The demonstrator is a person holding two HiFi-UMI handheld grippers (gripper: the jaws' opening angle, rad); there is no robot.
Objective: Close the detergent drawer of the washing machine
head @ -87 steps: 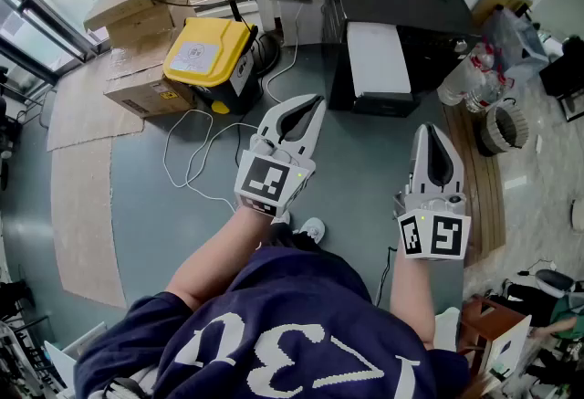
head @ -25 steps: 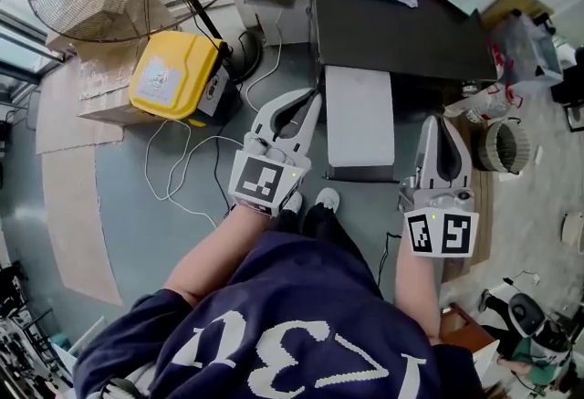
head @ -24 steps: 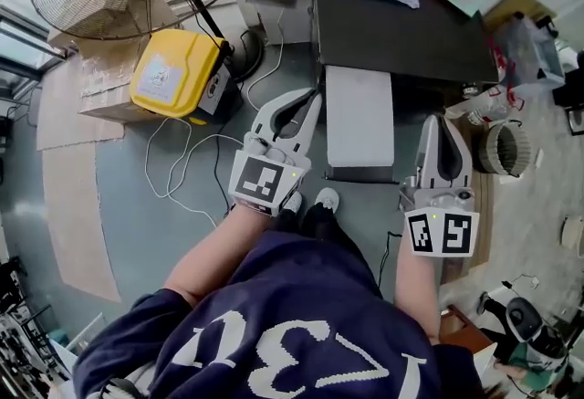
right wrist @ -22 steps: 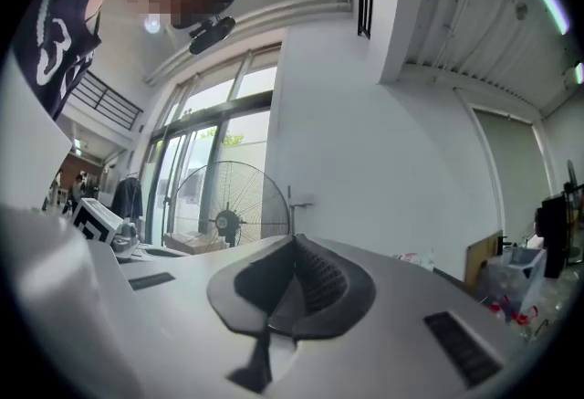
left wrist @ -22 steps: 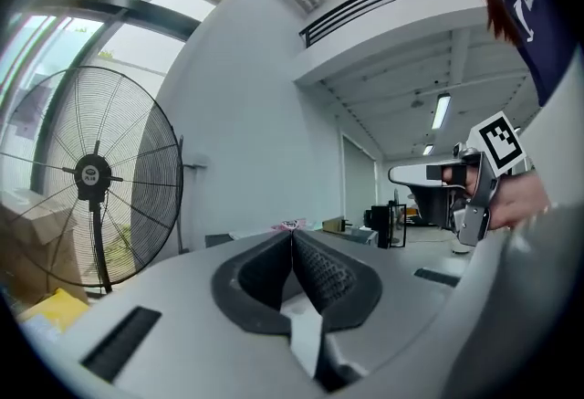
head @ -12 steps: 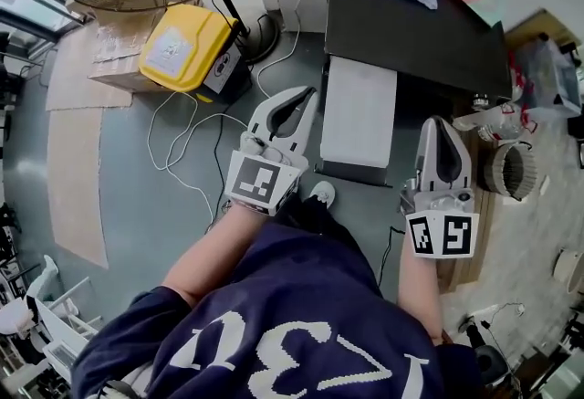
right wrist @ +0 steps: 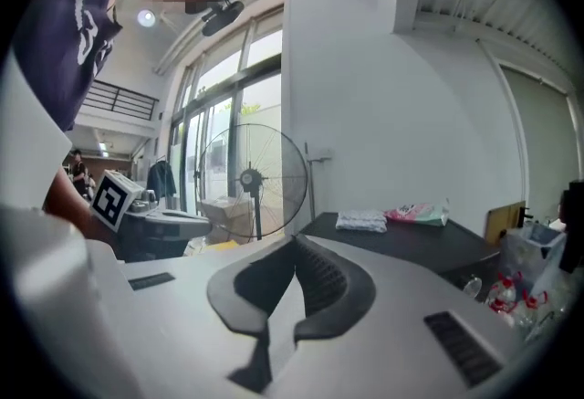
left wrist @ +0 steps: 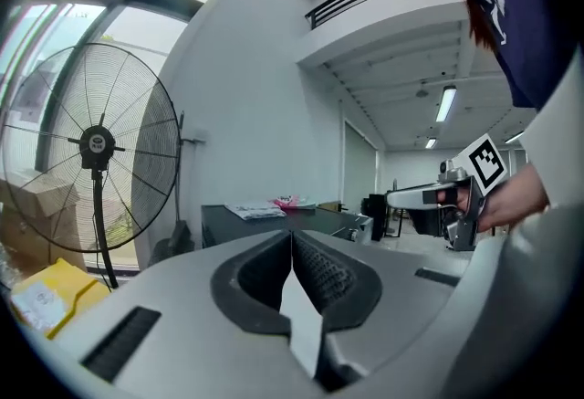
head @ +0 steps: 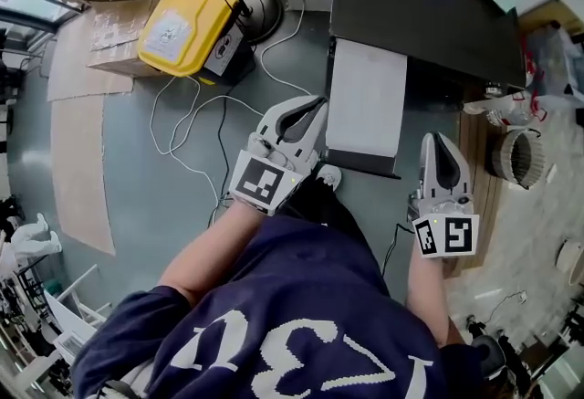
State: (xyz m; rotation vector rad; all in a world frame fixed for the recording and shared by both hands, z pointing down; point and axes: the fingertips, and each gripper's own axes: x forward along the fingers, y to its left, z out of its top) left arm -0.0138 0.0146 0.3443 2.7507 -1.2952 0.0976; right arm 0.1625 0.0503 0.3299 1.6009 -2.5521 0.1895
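Both your claws are closed tight with nothing in them. On your left gripper [head: 317, 103] and your right gripper [head: 436, 140], each one's own view shows the ribbed pads pressed together and nothing between them.

The washing machine [head: 420, 9] stands ahead of you, and its black top is cut off by the upper edge of the head view. A white panel [head: 365, 100] juts from its front toward you. Your left gripper's tip is just beside the panel's left edge, and your right gripper is off to its right. From above you cannot tell whether either tip touches it, or whether that panel is the detergent drawer.

In both gripper views the gripper's own grey body fills the lower half and hides the machine's front. Only the dark top shows there, with a folded cloth [right wrist: 363, 221] and a pink packet [right wrist: 415, 213] on it. The fan [left wrist: 96, 143] is whole in those views but clipped in the head view.
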